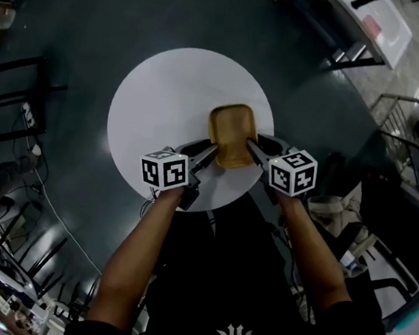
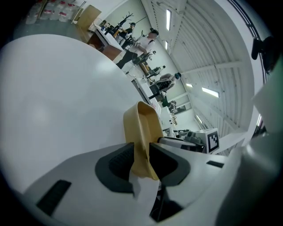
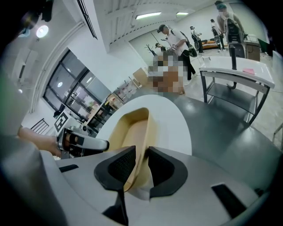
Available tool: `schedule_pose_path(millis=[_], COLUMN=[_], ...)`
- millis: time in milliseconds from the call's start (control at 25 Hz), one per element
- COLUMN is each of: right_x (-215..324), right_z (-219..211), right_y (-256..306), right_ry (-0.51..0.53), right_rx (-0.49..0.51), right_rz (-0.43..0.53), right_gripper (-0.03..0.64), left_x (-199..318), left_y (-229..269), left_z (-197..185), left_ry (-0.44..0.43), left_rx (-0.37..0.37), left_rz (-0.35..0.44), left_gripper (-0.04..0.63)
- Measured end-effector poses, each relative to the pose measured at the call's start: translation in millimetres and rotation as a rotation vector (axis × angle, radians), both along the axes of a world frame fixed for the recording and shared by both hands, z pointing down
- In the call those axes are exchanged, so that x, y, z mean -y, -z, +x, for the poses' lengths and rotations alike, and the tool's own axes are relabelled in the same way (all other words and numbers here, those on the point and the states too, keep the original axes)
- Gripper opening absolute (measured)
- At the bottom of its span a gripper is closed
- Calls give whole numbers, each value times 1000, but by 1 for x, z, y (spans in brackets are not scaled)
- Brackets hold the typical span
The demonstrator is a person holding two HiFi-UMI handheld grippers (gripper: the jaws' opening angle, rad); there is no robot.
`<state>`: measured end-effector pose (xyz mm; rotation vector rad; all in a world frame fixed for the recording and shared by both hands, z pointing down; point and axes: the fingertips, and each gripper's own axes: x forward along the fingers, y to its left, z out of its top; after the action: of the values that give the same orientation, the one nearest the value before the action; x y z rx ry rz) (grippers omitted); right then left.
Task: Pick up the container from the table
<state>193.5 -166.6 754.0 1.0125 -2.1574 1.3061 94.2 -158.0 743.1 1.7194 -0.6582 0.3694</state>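
A tan, shallow, rectangular container [image 1: 232, 132] lies on the round white table [image 1: 165, 91], right of its middle. My left gripper [image 1: 209, 154] is at the container's near left corner and my right gripper [image 1: 252, 145] at its near right corner. In the left gripper view the container's rim [image 2: 141, 126] stands on edge between the pads of the left gripper [image 2: 141, 154], very close to both. In the right gripper view the thin wall [image 3: 143, 132] sits in the right gripper [image 3: 141, 161], nearer one pad, with a gap beside it. The container rests on the table.
A dark grey floor [image 1: 90, 24] surrounds the table. A black frame chair [image 1: 17, 83] stands at the left, a white bench [image 1: 381, 25] at the top right, and cluttered shelves at the right edge. People stand far off in the room [image 3: 172, 37].
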Motion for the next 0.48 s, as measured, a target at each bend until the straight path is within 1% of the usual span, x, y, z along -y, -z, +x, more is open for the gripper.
schedule_pose_path(millis=[200, 480], right_x=[0, 2], right_z=[1, 0], right_y=[-1, 4], right_ry=[-11, -19], right_rx=[-7, -5], right_rz=[0, 2], right_gripper=[87, 74], left_x=[-2, -9], left_y=[0, 2], left_z=[1, -2], left_ry=[-2, -1], left_rx=[-5, -31], left_rz=[-6, -23], left_gripper=[65, 52])
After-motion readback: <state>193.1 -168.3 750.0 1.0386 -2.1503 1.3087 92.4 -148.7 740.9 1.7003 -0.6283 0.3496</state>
